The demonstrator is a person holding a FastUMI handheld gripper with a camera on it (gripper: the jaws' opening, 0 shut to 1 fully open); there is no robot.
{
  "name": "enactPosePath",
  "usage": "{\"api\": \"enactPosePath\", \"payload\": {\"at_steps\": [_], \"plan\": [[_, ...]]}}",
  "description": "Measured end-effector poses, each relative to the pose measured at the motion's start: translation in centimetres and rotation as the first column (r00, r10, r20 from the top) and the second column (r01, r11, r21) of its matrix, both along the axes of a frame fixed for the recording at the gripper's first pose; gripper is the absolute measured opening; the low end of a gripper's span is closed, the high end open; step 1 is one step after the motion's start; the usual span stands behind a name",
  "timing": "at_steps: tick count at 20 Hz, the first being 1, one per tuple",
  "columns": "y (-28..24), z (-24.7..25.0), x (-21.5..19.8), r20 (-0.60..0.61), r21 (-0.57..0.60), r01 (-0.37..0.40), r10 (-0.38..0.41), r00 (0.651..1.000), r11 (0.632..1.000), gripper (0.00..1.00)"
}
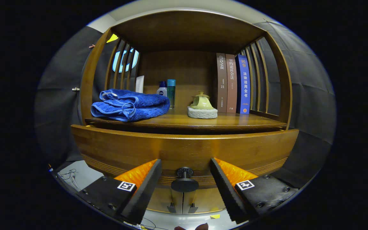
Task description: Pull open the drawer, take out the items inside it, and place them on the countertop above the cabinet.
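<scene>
Wooden drawer (184, 148) stood slightly pulled out, its dark knob (184, 181) between the gripper (185, 177)'s spread, untouching fingers, apparently positioned to grasp it.

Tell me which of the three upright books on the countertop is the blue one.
The blue book is the end one, nearest the slatted side rail; the two brown books stand between it and the teapot. The gripper is open around the drawer knob.

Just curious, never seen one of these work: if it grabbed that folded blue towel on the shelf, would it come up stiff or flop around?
Probably floppy: the blue towel lies in soft, rounded folds with loose edges, so it would likely sag and unfold. It looks plush, so likely light and not slippery. The hand-held gripper is open around the drawer knob.
</scene>
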State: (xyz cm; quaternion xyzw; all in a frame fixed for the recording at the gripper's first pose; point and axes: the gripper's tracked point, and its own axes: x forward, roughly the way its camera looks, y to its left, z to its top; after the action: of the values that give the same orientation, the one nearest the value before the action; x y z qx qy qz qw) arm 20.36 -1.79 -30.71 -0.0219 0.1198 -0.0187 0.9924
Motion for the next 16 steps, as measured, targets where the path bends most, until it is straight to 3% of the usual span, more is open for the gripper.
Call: {"api": "enactPosePath", "payload": {"at_steps": [7,12,16], "plan": [[-0.1,-0.4,2.6,-0.019,0.009,0.01,-0.01,1.0,1.0,0.99],[0.0,-0.8,2.7,-0.013,-0.031,0.005,-0.006,1.0,0.999,1.0],[-0.5,-0.8,1.8,-0.049,0.022,0.007,-0.006,0.999,1.0,1.0]]}}
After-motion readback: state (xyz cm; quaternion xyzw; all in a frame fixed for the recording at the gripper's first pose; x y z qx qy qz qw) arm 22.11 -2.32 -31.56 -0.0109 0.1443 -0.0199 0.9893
